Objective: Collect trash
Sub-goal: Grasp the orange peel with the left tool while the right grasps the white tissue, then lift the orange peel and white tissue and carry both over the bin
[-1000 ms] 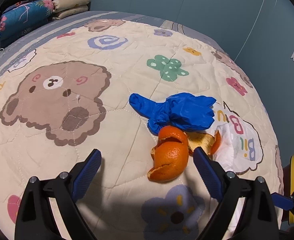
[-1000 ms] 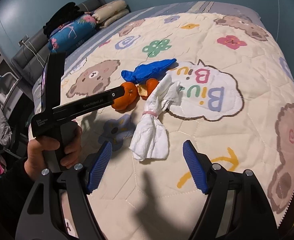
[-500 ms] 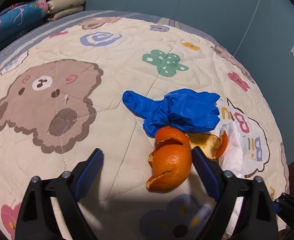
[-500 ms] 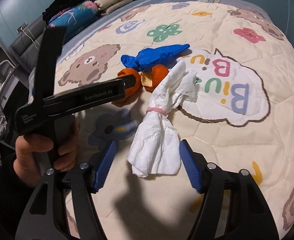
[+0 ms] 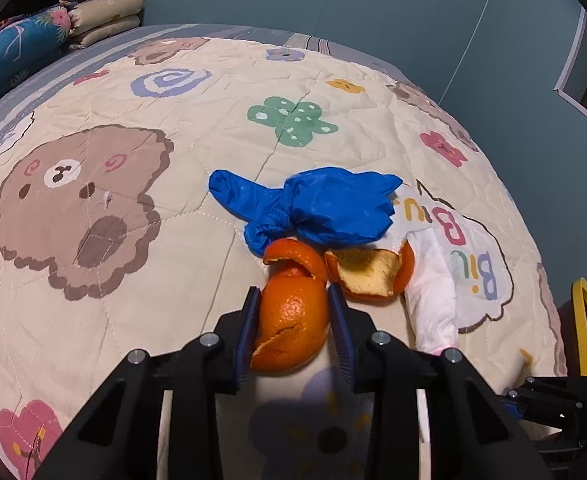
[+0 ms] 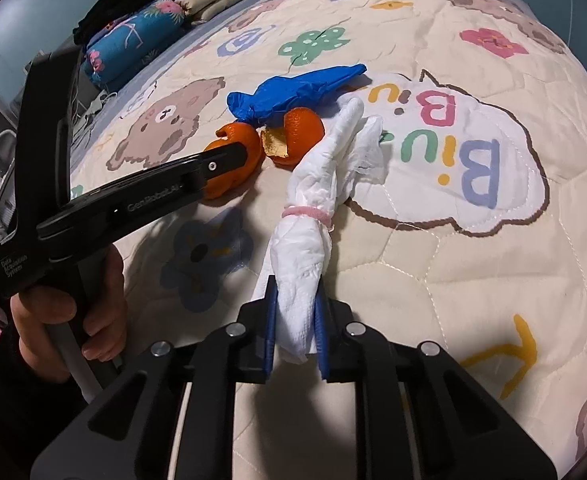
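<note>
Blue glove [image 5: 317,204] and second peel [image 5: 369,272] crowd ahead; quilt [image 5: 93,312] leftward lies open.

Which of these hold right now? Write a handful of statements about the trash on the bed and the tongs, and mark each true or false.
1. The left tongs grip the orange peel. True.
2. The right tongs are wide open above the quilt. False: their jaws have just been closing and now pinch the white tissue bundle.
3. A pink band ties the tissue bundle around its middle. True.
4. The blue glove lies inside a bin. False: it lies on the quilt, behind the peels.
5. A second peel piece lies loose beside the gripped one. True.
</note>
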